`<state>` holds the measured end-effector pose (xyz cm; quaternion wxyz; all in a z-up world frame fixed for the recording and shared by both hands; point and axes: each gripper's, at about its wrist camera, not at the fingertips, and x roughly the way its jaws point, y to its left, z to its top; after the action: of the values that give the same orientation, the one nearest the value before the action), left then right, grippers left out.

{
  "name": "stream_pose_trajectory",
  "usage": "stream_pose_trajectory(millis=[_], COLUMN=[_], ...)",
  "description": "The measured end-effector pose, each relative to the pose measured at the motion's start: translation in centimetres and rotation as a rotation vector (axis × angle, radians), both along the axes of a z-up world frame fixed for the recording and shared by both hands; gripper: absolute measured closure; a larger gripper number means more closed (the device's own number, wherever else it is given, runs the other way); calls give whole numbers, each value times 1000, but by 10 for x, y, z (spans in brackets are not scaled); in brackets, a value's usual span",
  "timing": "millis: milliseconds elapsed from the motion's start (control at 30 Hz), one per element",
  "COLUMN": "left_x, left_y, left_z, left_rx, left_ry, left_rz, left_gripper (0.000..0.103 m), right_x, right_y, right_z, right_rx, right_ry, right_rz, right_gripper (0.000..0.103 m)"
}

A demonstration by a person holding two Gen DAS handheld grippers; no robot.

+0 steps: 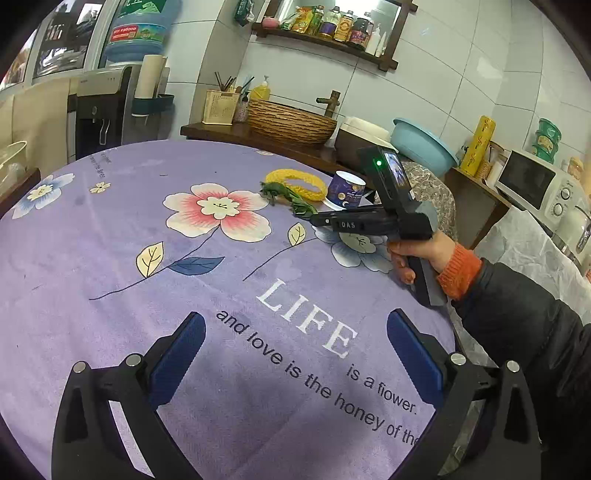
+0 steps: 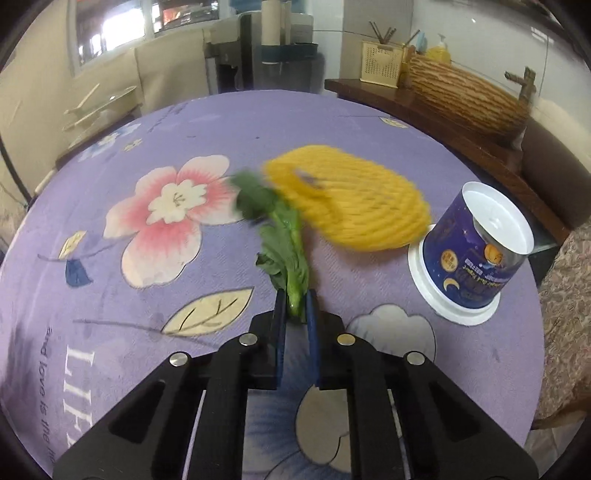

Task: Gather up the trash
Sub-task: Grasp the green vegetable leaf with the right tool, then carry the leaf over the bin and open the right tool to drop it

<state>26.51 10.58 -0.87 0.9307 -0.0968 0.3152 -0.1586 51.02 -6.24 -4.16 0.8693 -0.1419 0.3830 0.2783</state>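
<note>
The right gripper [image 2: 297, 308] pinches the limp green leafy vegetable stalk [image 2: 286, 254] just beside the yellow foam fruit net [image 2: 351, 203], left gripper [image 1: 295, 354] spread.

white tiled wall [image 1: 424, 74]; wooden shelf [image 1: 325, 40]; water dispenser [image 1: 99, 107]; daylit window [image 2: 110, 26]

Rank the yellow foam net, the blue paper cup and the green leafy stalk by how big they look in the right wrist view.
1. yellow foam net, blurred
2. blue paper cup
3. green leafy stalk, though its length rivals the cup, so this order is unsure.
</note>
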Motion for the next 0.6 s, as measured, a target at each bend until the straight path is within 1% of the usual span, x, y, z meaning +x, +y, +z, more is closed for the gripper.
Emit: stream_pose_trajectory(millis=[167, 233, 333, 467, 533, 600], left_x=[-3, -6, -11, -16, -18, -20], left_y=[-4, -7, -14, -26, -34, -41], left_z=[-1, -1, 1, 2, 3, 4], left_rx=[-10, -12, -16, -25, -18, -4], left_ry=[4, 5, -4, -12, -27, -45], left_rz=[-3, -7, -17, -28, -24, -4], left_gripper=[5, 5, 5, 5, 5, 5], right_x=[-56, -82, -120, -161, -179, -195], right_y=[-17, -30, -61, -119, -146, -172], right_z=[17, 24, 33, 37, 35, 31], right_rx=[54, 85, 136, 207, 225, 219], right_ry=[-44, -62, -77, -85, -97, -111], right_rz=[27, 42, 22, -62, -126, -200], right_gripper=[93, 93, 93, 93, 93, 93])
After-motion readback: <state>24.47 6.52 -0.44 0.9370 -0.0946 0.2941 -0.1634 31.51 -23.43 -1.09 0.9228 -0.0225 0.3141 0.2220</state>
